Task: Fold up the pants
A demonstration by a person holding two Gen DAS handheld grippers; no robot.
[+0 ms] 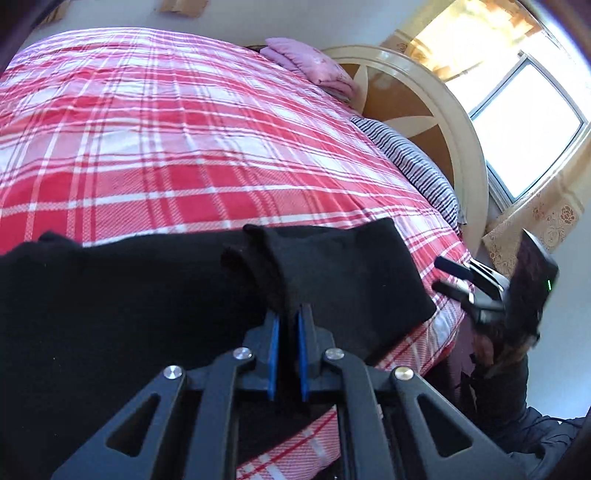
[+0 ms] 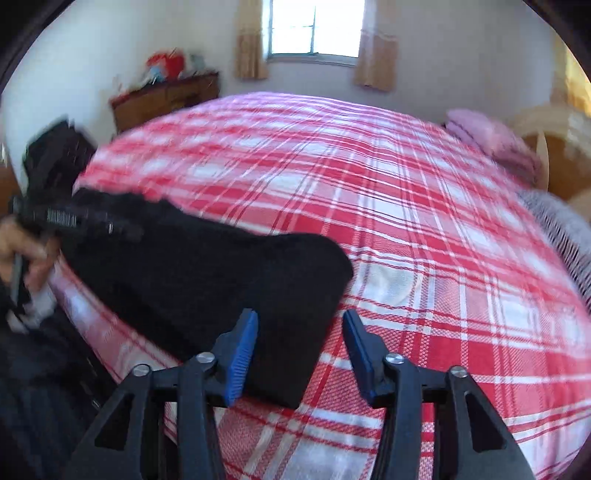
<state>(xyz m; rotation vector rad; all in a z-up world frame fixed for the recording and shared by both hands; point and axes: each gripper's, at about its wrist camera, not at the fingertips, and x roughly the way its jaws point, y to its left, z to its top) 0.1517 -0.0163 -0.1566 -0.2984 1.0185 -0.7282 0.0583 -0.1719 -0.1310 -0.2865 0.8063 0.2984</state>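
The black pants [image 1: 129,295] lie along the near edge of a bed covered with a red and white plaid sheet [image 1: 184,140]. My left gripper [image 1: 288,314] is shut on a bunched fold of the pants and lifts it slightly. In the right wrist view the pants [image 2: 207,273] stretch from the left to the middle. My right gripper [image 2: 301,325] is open just above the pants' near end, with nothing between its fingers. It also shows in the left wrist view [image 1: 448,277], off the bed's right edge. The left gripper [image 2: 74,218] shows blurred at far left.
A folded pink cloth [image 1: 310,66] and a striped pillow [image 1: 413,162] lie by the cream and brown headboard [image 1: 436,110]. A wooden dresser [image 2: 166,98] stands against the far wall. A window [image 2: 314,26] with curtains is behind the bed.
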